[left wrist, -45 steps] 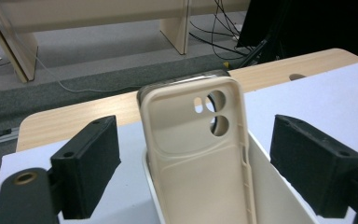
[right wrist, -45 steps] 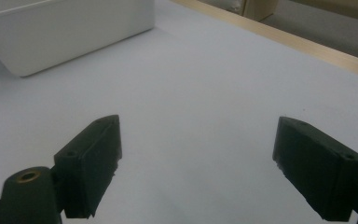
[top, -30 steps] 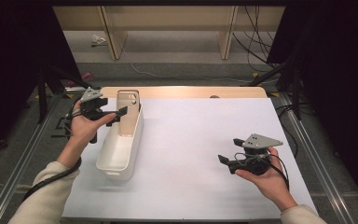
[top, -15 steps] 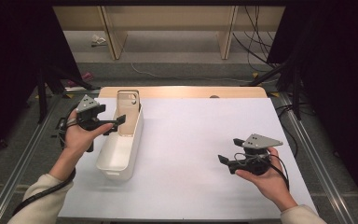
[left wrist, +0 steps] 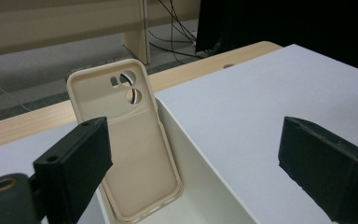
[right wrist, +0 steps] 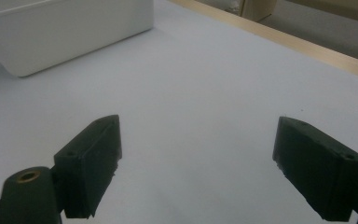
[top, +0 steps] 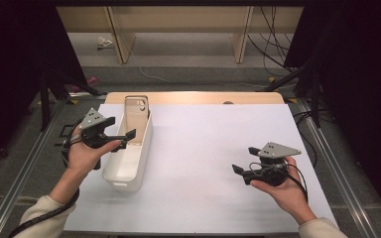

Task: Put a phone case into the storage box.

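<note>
Your left gripper (top: 120, 139) has drawn back toward you along the bin (top: 129, 163) over the last second, jaws apart and empty — the phone case (left wrist: 130, 140) stands leaning against the bin's far end, free of the jaws. That reads as a placement done, or a regrasp lining up. Your right gripper (top: 242, 172) rests on the mat (top: 203, 144) — jaws wide, nothing between them.
</note>
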